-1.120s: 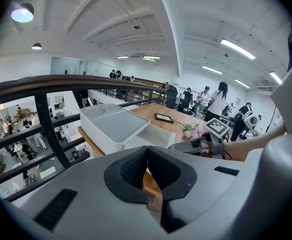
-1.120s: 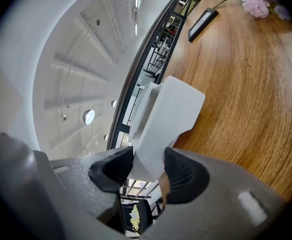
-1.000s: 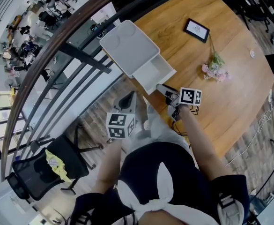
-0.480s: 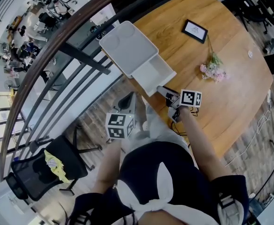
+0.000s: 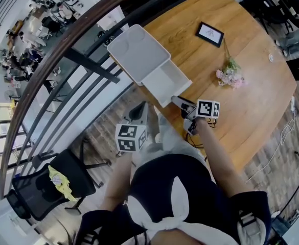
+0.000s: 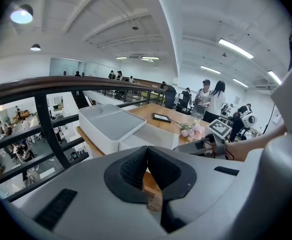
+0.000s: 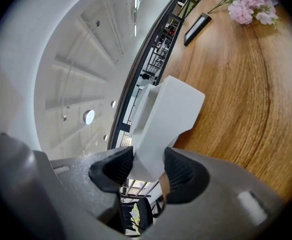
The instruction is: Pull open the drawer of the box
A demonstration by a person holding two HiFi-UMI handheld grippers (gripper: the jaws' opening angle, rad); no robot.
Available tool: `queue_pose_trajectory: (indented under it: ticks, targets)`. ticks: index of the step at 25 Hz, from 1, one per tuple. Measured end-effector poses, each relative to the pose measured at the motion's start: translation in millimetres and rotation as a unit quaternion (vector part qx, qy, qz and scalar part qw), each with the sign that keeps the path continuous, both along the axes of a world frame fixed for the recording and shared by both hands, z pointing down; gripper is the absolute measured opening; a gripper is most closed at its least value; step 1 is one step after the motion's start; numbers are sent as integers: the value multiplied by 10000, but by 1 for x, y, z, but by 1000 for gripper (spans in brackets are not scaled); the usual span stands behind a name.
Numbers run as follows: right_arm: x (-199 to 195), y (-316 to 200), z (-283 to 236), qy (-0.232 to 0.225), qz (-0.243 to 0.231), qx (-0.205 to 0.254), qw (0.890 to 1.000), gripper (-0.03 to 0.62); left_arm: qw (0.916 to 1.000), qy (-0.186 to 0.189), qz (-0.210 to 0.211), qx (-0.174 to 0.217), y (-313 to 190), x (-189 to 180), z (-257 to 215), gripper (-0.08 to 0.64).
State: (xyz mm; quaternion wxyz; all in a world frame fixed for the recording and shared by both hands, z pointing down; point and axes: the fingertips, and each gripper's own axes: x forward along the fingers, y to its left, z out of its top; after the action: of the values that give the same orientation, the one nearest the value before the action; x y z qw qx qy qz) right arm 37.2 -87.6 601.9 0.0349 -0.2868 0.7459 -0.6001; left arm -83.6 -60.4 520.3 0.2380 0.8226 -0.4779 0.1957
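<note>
Gripping the front wall of the drawer (image 7: pixel 171 111), the right gripper (image 7: pixel 148 166) has its ribbed black pads set on either side of that thin white panel. That hold suits a straight pull toward the near edge of the table (image 5: pixel 241 50). In the head view the drawer stands well out of the box (image 5: pixel 136 50) at centre frame, its shallow tray bare inside, so I judge the opening largely done (how much travel remains can't be read from here). The box sits at the table's upper-left edge, just beside the dark railing (image 5: pixel 62 40), with its drawer end facing the person, which puts the front within easy reach. The left gripper (image 6: pixel 146 159) hangs off the table, below and left of the box, clenched on nothing. It seems parked out of the way rather than bracing the box.

Box and drawer look like smooth matte white plastic with rounded corners, and the lid has a shallow recess. The tabletop is warm, grained wood with a curved edge. Well apart, toward the upper right, lie a small black-framed card (image 5: pixel 209 33) and a sprig of pink flowers (image 5: pixel 228 75).
</note>
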Motion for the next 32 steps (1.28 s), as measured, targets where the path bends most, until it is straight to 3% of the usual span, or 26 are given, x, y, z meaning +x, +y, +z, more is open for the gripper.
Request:
queue_pose_trajectory:
  ticks: [32]
  targets:
    - [21, 31, 2, 5, 10, -50, 10000, 195, 9999, -12, 126, 7, 17, 14, -2, 18]
